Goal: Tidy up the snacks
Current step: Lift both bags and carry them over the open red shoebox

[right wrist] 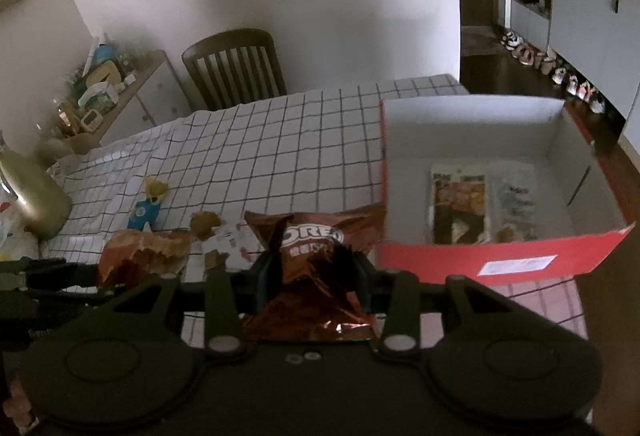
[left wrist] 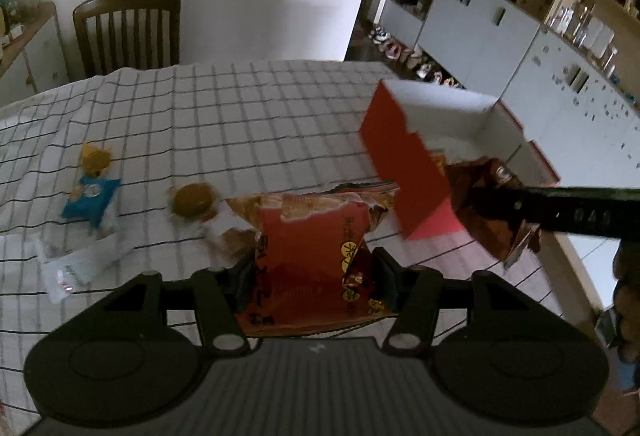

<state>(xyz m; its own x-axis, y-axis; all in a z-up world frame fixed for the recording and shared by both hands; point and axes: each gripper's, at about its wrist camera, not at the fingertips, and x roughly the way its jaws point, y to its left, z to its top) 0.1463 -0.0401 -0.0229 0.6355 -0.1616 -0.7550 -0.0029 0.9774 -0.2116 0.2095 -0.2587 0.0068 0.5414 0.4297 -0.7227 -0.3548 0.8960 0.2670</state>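
My left gripper (left wrist: 310, 268) is shut on an orange-red snack packet (left wrist: 312, 236) and holds it above the checked tablecloth (left wrist: 224, 115), left of the red box (left wrist: 400, 163). My right gripper (right wrist: 312, 276) is shut on a brown Oreo packet (right wrist: 316, 240) just left of the red box (right wrist: 500, 256). The right gripper and its Oreo packet (left wrist: 492, 195) also show in the left wrist view beside the box. The box holds two flat snack packets (right wrist: 460, 207). The left-held packet (right wrist: 144, 252) shows in the right wrist view.
On the cloth lie a blue packet (left wrist: 90, 197), a yellow packet (left wrist: 94, 157), a round brown snack (left wrist: 192, 199) and a white wrapper (left wrist: 76, 268). A wooden chair (left wrist: 128, 31) stands at the far side. A gold jug (right wrist: 32, 191) stands at the left. Cabinets (left wrist: 500, 27) line the right.
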